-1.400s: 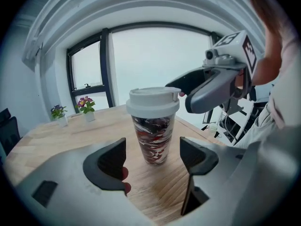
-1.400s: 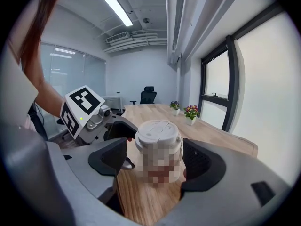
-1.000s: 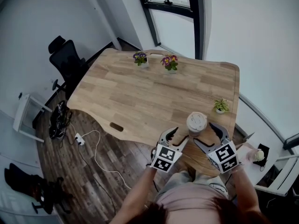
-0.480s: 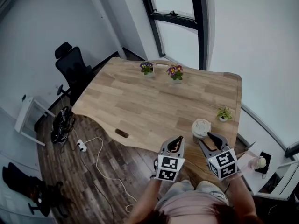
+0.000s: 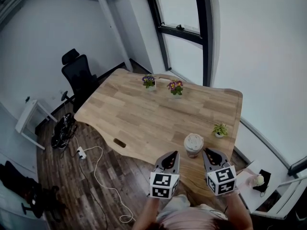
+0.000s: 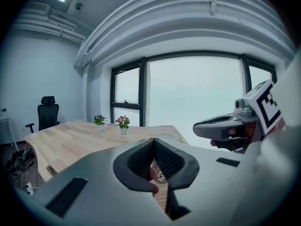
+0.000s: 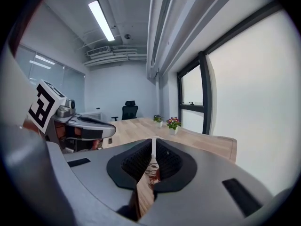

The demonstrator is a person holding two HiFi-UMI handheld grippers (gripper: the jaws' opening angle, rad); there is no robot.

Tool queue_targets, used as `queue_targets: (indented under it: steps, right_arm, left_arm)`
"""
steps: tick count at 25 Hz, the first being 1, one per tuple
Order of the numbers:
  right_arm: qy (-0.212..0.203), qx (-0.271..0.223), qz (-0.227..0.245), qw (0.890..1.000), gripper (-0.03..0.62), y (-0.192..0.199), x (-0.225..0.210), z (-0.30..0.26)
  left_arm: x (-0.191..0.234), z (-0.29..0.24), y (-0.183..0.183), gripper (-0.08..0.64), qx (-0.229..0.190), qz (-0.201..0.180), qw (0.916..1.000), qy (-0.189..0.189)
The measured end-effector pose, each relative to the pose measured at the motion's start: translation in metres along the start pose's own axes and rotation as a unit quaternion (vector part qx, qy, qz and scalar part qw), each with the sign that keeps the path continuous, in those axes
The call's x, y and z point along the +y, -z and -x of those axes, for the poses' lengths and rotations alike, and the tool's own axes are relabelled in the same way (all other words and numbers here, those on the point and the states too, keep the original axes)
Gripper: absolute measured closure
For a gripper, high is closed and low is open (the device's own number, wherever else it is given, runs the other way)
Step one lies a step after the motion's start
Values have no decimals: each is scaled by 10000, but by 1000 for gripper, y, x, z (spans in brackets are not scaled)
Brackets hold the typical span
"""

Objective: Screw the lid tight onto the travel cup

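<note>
The travel cup, pale with a lid on top, stands upright on the wooden table near its front edge. Neither gripper touches it. My left gripper hangs just short of the edge, below and left of the cup, its jaws shut with nothing between them. My right gripper is below and right of the cup. Its jaws are closing and have all but met, with nothing between them. Each gripper view shows the other gripper off to one side, and I cannot make out the cup in either.
A small green plant stands right of the cup, and two flower pots at the table's far side by the window. An office chair is at the far left. A cable and power strip lie on the floor.
Both grippers have drawn back from either side of the cup toward the person, and both sets of jaws have closed. The cup stays standing on the table.
</note>
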State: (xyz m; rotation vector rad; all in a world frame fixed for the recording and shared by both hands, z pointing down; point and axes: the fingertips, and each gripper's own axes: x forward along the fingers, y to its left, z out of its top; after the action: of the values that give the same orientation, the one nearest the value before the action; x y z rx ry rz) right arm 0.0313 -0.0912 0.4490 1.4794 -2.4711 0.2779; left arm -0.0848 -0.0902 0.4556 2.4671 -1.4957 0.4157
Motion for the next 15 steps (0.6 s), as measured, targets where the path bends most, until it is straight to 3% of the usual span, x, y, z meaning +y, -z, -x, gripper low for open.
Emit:
queue_targets:
  steps: [8, 15]
  right_arm:
    - [-141, -299, -285, 9990, 592, -17, -6, 45]
    - [-330, -437, -168, 9984, 592, -33, 2, 87]
  left_arm:
    - [-30, 28, -22, 558, -241, -171, 9994, -166]
    - [-59, 60, -44, 558, -559, -242, 9977, -289]
